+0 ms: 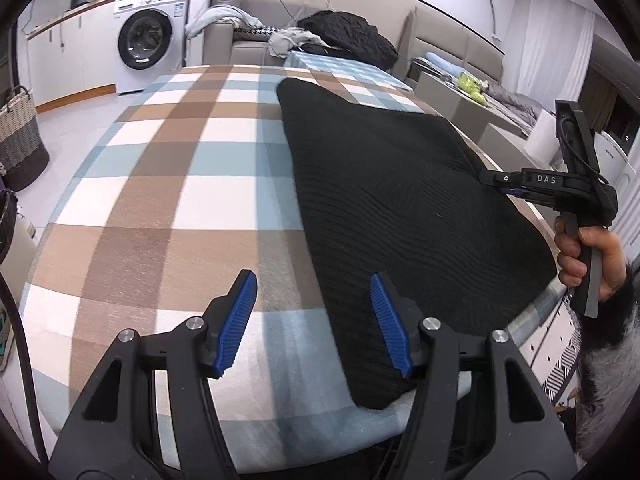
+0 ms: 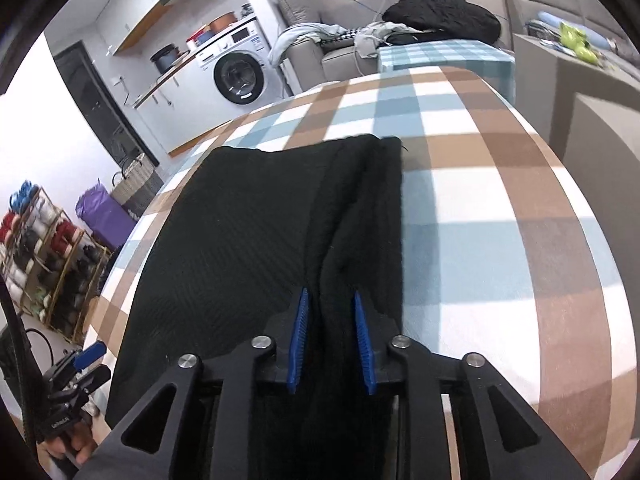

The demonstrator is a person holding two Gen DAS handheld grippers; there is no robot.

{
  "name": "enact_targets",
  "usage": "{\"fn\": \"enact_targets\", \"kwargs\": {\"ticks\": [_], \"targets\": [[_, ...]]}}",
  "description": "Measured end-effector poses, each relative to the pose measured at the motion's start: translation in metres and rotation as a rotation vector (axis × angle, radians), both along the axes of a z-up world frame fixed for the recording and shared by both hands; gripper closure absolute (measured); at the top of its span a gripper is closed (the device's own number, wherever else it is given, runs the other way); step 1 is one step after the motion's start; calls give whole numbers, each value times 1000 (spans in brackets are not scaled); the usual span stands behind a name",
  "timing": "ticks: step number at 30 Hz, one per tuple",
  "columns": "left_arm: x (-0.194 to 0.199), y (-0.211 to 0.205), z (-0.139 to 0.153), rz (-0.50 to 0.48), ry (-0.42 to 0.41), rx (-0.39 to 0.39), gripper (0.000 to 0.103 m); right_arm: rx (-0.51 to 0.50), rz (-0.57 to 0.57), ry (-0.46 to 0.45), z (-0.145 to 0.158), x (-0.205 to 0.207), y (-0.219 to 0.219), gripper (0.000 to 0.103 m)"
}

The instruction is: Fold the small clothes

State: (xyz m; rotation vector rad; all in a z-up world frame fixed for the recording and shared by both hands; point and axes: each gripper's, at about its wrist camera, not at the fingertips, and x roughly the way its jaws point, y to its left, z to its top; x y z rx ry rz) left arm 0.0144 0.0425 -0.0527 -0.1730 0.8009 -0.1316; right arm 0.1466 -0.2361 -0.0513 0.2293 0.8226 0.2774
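Observation:
A black knitted garment (image 1: 400, 200) lies flat on the right half of the checked tablecloth (image 1: 160, 160). My left gripper (image 1: 313, 276) is open at the table's near edge, its right pad over the garment's near corner and nothing between its pads. In the right wrist view the garment (image 2: 240, 240) has a folded strip along its right edge. My right gripper (image 2: 331, 294) straddles that strip, its blue pads a little apart with the ridge of cloth lying between them. The left wrist view shows the right gripper (image 1: 486, 178) at the garment's right edge, held by a hand (image 1: 592, 256).
A washing machine (image 1: 146, 40) and a woven basket (image 1: 20, 140) stand to the left. A sofa with a black pile (image 1: 348, 36) sits beyond the table. A rack of yarn (image 2: 40, 260) and a purple bag (image 2: 104, 212) are on the floor.

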Motion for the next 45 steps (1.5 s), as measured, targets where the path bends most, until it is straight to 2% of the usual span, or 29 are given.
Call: {"fn": "enact_targets", "kwargs": {"ticks": [3, 6, 8, 12, 15, 17, 22, 25, 30, 32, 34, 36, 37, 39, 41, 43, 45], "targets": [[-3, -11, 0, -36, -8, 31, 46, 53, 13, -4, -1, -26, -2, 75], [-5, -22, -2, -83, -10, 46, 46, 119, 46, -20, -1, -56, -4, 67], [-7, -29, -5, -112, -5, 48, 46, 151, 72, -10, -5, -70, -4, 65], [-11, -37, -9, -127, -10, 87, 46, 137, 101, -36, -4, -93, -1, 65], [-11, -35, -10, -125, -7, 77, 46, 107, 109, -46, -5, -98, 4, 65], [-10, -32, -11, -121, 2, 66, 46, 79, 107, -31, -12, -97, 8, 72], [-8, -27, -12, -113, 9, 41, 45, 13, 119, -33, -6, -100, 9, 72], [-2, -22, -9, -88, 4, 11, 46, 42, 87, -55, 5, -97, 2, 64], [0, -21, -12, -96, 7, -4, 46, 87, 117, -84, 23, -69, 9, 64], [-2, -21, -14, -99, 9, 4, 45, 119, 122, -48, 20, -44, 13, 64], [-3, -20, -15, -102, 7, 6, 45, 78, 72, -8, 13, -20, 16, 64], [-3, -19, -15, -104, 6, 1, 45, 84, 51, 39, 2, 5, 16, 64], [-3, -18, -15, -104, 6, 0, 45, 87, 43, 48, -1, 13, 15, 66], [-2, -17, -15, -102, 6, -3, 45, 86, 26, 50, 0, 24, 14, 77], [-2, -16, -15, -101, 5, -8, 45, 93, 76, 23, 8, 26, 18, 96], [-2, -14, -14, -96, 0, -9, 45, 95, 125, -54, 23, 16, 23, 96], [-1, -12, -14, -93, 1, -15, 45, 61, 97, -90, 34, 13, 20, 97]]}}
